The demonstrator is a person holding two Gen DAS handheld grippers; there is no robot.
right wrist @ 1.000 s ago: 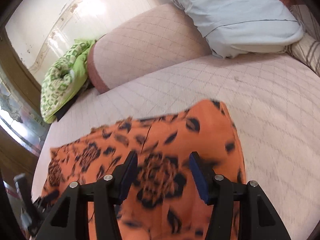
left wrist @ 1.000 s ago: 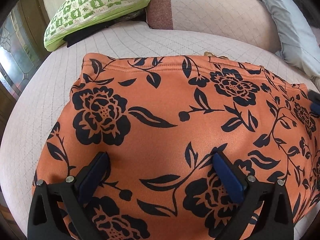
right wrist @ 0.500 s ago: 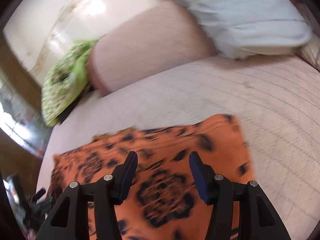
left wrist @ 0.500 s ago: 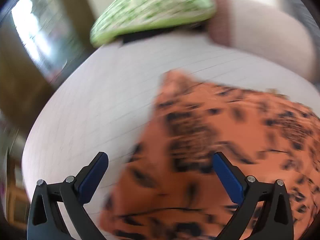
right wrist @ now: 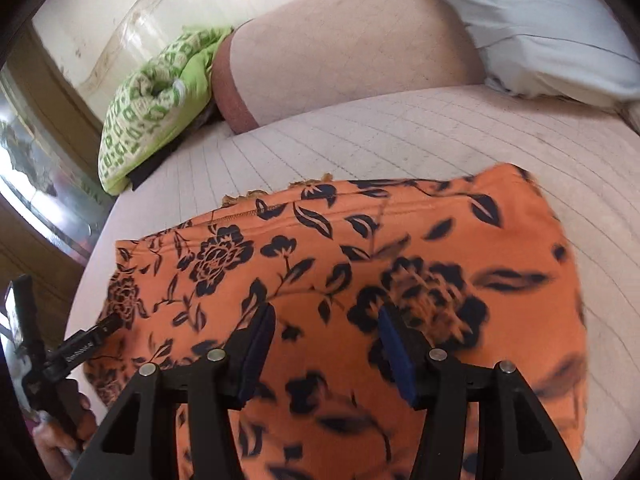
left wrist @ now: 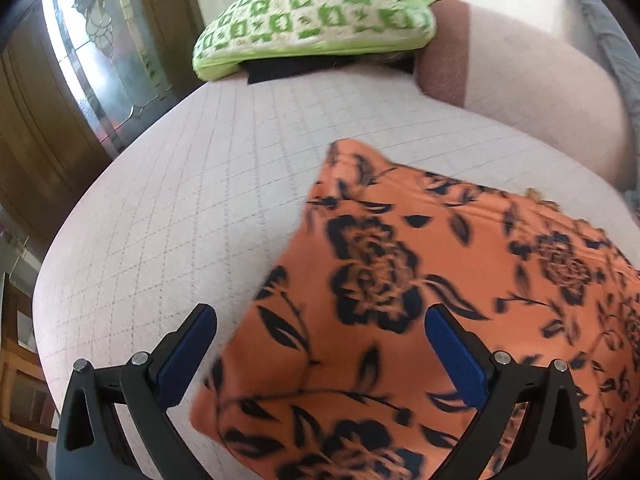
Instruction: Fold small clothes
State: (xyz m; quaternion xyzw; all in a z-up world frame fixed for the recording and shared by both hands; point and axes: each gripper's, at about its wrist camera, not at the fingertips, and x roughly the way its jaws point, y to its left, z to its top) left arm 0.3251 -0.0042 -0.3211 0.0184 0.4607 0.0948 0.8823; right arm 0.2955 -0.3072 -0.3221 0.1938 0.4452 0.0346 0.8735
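Orange floral-print fabric garment w/ black flowers (left wrist: 420,280) – one only – is lying flat on the pale quilted bed cover (left wrist: 180,208). Two grippers: left gripper (left wrist: 320,344) is hovering w/ fingers spread wide, nothing gripped; its left finger (left wrist: 184,356) is sitting over bare cover, right one over the cloth, garment's left edge running betw. them. Right gripper (right wrist: 326,350) is hanging over the garment's middle, fingers apart, not clamping anything. One green-and-white patterned cushion (left wrist: 316,12), one pale blue pillow (right wrist: 540,28), one pink bolster (right wrist: 352,52) are sitting at the far end.
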